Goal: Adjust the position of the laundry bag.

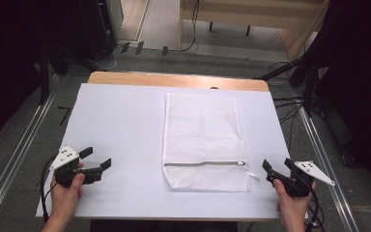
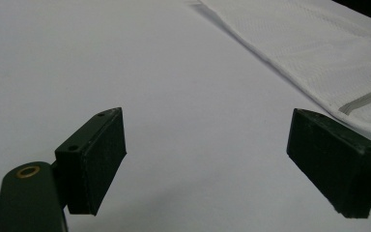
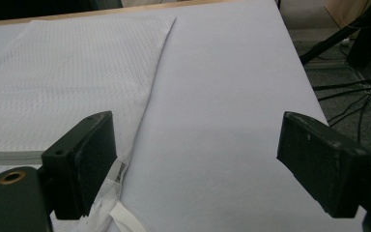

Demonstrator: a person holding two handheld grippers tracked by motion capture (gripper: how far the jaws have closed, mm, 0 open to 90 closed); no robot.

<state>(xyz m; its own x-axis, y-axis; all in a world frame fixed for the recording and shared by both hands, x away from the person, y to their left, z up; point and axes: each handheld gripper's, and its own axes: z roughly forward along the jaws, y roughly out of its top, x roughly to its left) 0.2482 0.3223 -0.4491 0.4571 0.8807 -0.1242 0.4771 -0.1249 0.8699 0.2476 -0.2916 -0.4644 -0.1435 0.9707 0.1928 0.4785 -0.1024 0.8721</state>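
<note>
A white mesh bag (image 1: 204, 140) lay flat on the counter (image 1: 121, 121), a bit to the right of the middle. Its long sides ran from the far edge toward the near edge. The top end sat close to the far edge, and the bottom end stopped a little short of the near edge. A grey zipper (image 1: 204, 164) ran across the bag near its bottom end, and the small zipper pull (image 1: 241, 163) sat at the right end of it. A small white tab (image 1: 254, 176) stuck out from the bag's near right corner. The counter was covered in white, and a strip of brown wood showed along its far edge. The left tool (image 1: 96, 159) was held in a hand (image 1: 66, 193) near the near left corner of the counter, well apart from the bag. Its jaws stood wide open and had nothing between them. In the left gripper view, the left tool (image 2: 206, 159) pointed over the bare white counter, and the bag (image 2: 319, 53) lay farther off to the right. The right tool (image 1: 276, 167) was held in the other hand (image 1: 292, 205) near the near right corner of the counter, just beside the bag's right side. Its jaws stood wide open too and held nothing. In the right gripper view, the right tool (image 3: 195, 162) had one jaw over the edge of the bag (image 3: 72, 77) by the zipper end, and the other jaw over the bare counter
</note>
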